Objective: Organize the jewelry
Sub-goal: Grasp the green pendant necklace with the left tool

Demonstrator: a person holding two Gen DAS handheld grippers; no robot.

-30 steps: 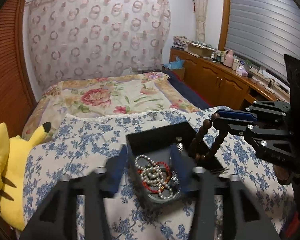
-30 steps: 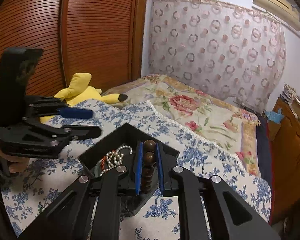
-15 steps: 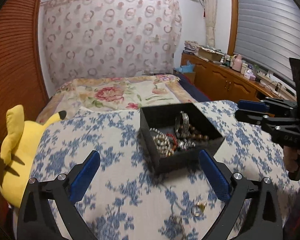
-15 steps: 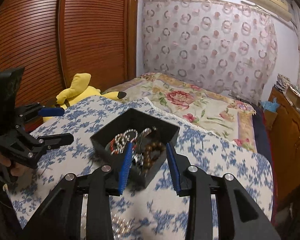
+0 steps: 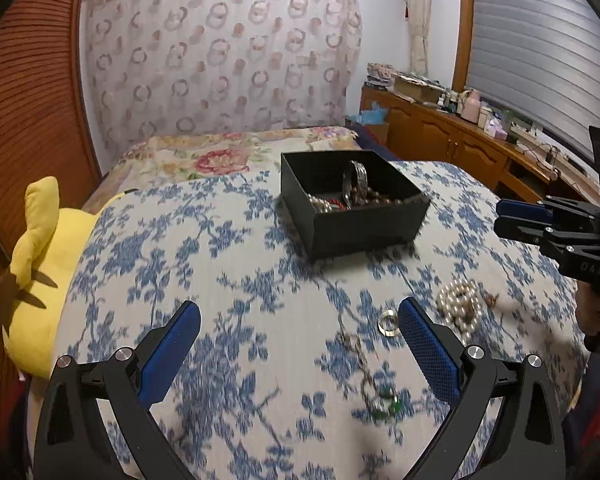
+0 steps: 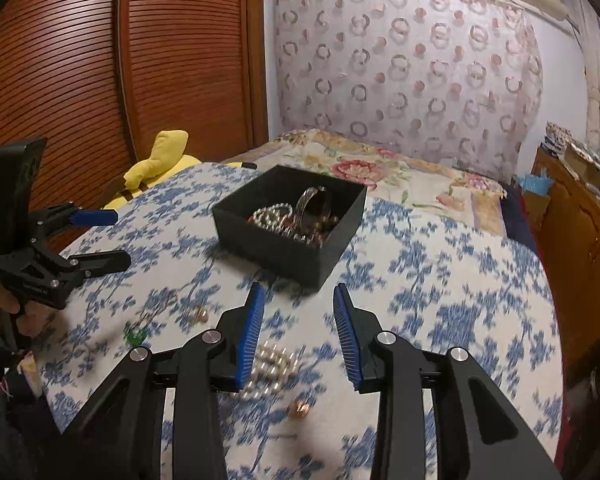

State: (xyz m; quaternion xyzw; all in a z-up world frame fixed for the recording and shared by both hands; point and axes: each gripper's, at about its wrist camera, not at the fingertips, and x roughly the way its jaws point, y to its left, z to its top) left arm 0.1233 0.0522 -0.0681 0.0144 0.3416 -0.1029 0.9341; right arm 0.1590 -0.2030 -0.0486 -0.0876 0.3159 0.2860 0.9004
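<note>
Nearest, in the left wrist view: left gripper (image 5: 300,316), black arms with blue textured pads, spread wide over the blue-and-white floral cloth (image 5: 228,280) with nothing between the pads. Just beside its right pad, a small pale metal ring (image 5: 389,323); a little further right, a heaped strand of cream pearl beads (image 5: 460,302); nearer the camera, a thin chain with green stones (image 5: 380,392), blurred. All loose on the cloth, none in the box.

Right gripper (image 6: 299,312) parted about a third of the way, pads bare and gripping nothing — pearl beads lying below and between its arms, a small copper-coloured round piece (image 6: 299,409) close by, too blurred to name.

Further on, a square matt black box (image 5: 356,220), open-topped, standing on the cloth clear of both grippers. Inside: a silvery bangle (image 5: 356,178) up on edge, brown wooden beads (image 5: 380,199), pale and red beads tangled beneath.

At the left edge, a yellow plush toy (image 5: 40,248) against ribbed reddish-brown wooden doors (image 6: 100,60). Beyond the box, a flowered quilt (image 5: 204,156), then a sheer ring-patterned curtain (image 5: 220,60). Far right, a cluttered wooden cabinet (image 5: 440,136).
</note>
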